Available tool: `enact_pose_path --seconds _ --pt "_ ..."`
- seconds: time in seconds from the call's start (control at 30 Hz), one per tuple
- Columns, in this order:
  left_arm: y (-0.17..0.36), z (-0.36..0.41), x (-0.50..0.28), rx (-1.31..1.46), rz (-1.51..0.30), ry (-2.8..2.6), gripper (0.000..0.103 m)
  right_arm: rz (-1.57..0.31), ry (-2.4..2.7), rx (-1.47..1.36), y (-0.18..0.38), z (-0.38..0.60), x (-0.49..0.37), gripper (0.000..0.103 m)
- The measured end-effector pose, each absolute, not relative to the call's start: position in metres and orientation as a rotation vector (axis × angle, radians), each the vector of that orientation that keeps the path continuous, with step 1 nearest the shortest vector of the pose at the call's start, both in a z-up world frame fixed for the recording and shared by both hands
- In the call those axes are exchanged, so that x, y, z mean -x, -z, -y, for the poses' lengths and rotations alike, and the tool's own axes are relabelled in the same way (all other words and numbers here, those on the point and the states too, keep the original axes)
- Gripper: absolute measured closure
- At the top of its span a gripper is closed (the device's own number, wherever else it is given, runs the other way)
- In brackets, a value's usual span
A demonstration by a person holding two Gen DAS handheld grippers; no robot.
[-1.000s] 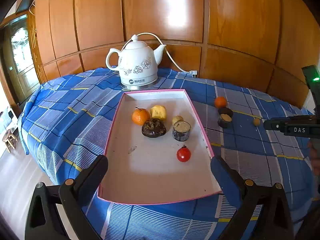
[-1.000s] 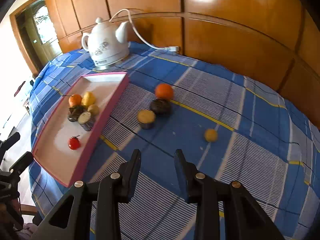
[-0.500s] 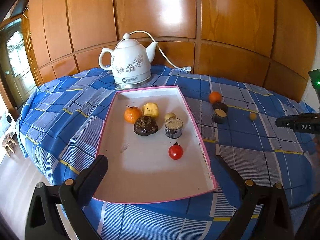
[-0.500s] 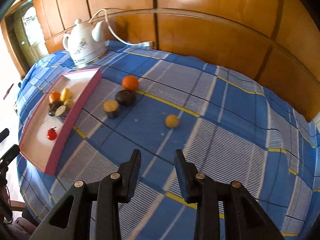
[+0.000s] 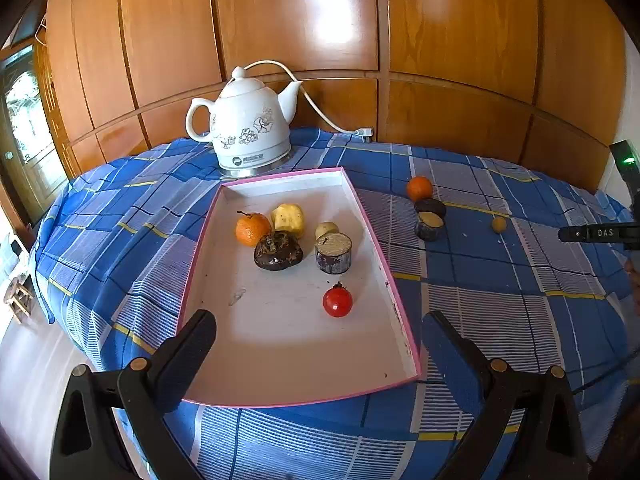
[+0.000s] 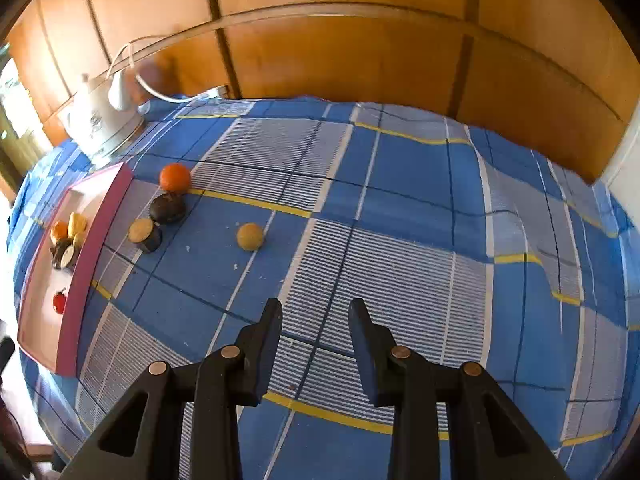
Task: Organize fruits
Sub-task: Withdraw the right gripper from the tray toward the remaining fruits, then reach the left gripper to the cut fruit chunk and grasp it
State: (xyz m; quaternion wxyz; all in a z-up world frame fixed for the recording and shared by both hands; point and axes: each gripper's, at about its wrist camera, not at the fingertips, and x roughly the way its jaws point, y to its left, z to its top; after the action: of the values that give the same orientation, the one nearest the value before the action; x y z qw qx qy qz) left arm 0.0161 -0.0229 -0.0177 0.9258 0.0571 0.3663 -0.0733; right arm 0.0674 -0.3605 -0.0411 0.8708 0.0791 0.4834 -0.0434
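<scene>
**A:** Where do the fruits lie on the blue plaid tablecloth [image 6: 400, 184]?

**B:** Six sit inside the pink-rimmed white tray [image 5: 396, 292]: a tangerine [image 5: 252, 229], a pale yellow fruit [image 5: 288, 219], a small yellowish fruit [image 5: 327, 230], a dark wrinkled fruit [image 5: 278, 251], a dark cut piece with a tan face [image 5: 333, 252], and a cherry tomato [image 5: 337, 301] alone nearer the camera. Four lie on the cloth to the tray's right: an orange [image 6: 175, 177], a dark round fruit [image 6: 167, 208] just beside it, a cut dark piece [image 6: 145, 234] next to that, and a small yellow ball-shaped fruit [image 6: 250, 236] apart from the three.

**A:** And the grippers?

**B:** The left gripper [image 5: 320, 344] hangs over the tray's near end, jaws spread wide, empty; the tomato is the closest fruit ahead of it. The right gripper [image 6: 316, 320] hovers above bare cloth, jaws parted by a moderate gap, holding nothing. The small yellow fruit lies ahead and slightly left of its fingers [image 6: 267, 332], well apart; the other three sit farther left.

**A:** Anything else?

**B:** A white floral electric kettle [image 5: 250, 124] stands behind the tray, against the wood-panelled wall [image 5: 460, 60].
</scene>
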Motion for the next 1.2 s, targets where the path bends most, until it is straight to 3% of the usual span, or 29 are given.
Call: enact_pose_path --seconds 0.9,1.1,1.2 --pt "0.005 0.082 -0.059 -0.164 -0.775 0.342 0.0 -0.99 0.127 -0.232 0.033 0.369 -0.066 0.068" --pt "0.018 0.109 -0.097 -0.165 -0.872 0.425 0.024 -0.979 0.106 -0.225 0.03 0.365 -0.066 0.068" --pt "0.026 0.124 -0.113 -0.177 -0.905 0.457 0.027 -0.973 0.096 -0.225 0.028 0.364 -0.066 0.068"
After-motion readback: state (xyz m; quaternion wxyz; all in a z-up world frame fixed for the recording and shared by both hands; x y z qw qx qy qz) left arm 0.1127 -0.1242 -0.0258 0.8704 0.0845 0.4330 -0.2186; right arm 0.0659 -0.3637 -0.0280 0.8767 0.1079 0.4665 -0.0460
